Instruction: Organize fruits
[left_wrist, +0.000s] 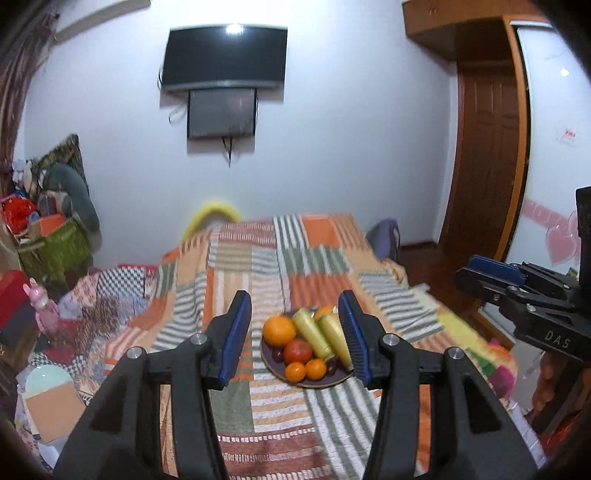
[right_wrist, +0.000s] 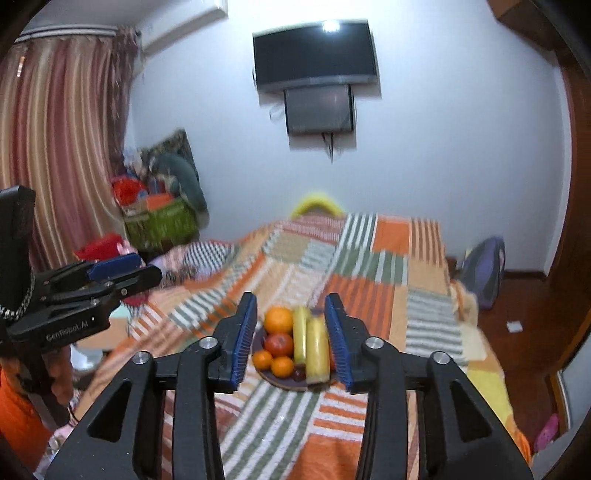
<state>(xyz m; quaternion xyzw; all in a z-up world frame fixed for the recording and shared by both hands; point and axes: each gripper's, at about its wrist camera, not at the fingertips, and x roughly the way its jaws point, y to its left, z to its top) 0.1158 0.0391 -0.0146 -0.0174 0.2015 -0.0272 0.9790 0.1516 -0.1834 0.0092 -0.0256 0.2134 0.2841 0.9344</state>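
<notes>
A dark plate (left_wrist: 325, 382) of fruit sits on the patchwork bedspread (left_wrist: 258, 273). It holds a big orange (left_wrist: 279, 331), a red tomato-like fruit (left_wrist: 297, 350), small oranges (left_wrist: 306, 370), two bananas (left_wrist: 314, 334) and dark grapes (left_wrist: 277, 354). My left gripper (left_wrist: 295, 338) is open and empty, held above and short of the plate. My right gripper (right_wrist: 291, 341) is open and empty, also short of the plate (right_wrist: 284, 382). Each gripper shows at the edge of the other's view, left (right_wrist: 110, 275) and right (left_wrist: 487, 273); their jaws cannot be judged there.
The bed fills the middle of the room. A green basket (left_wrist: 55, 251) and piled toys stand at the left. A television (left_wrist: 225, 55) hangs on the far wall. A wooden door (left_wrist: 484, 158) and bare floor lie right. A purple backpack (right_wrist: 484, 273) leans by the bed.
</notes>
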